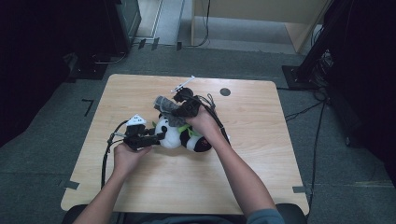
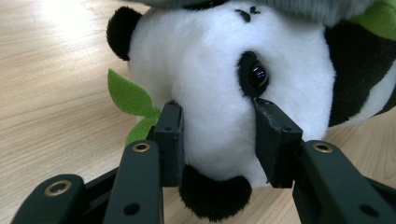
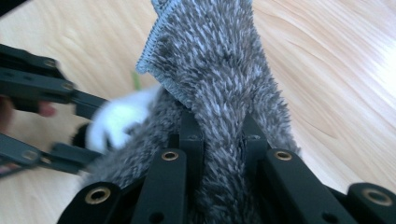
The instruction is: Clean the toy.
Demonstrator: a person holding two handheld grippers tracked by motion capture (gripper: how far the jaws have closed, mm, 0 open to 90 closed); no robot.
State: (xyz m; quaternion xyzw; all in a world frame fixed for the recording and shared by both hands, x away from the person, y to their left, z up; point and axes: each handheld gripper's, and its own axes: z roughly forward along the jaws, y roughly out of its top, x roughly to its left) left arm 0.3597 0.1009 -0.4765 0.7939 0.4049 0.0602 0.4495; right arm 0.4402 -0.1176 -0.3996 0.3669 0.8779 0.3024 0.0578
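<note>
Beside the plush panda, left jaws pinched its head while right jaws gripped the grey cloth; steady draping looked advisable.

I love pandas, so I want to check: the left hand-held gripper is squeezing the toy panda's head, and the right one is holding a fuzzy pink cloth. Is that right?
Almost. The cloth is not pink. The right gripper view shows the right hand-held gripper shut on a fuzzy grey cloth. The rest holds: in the left gripper view, the left hand-held gripper clamps the toy panda's head.
</note>
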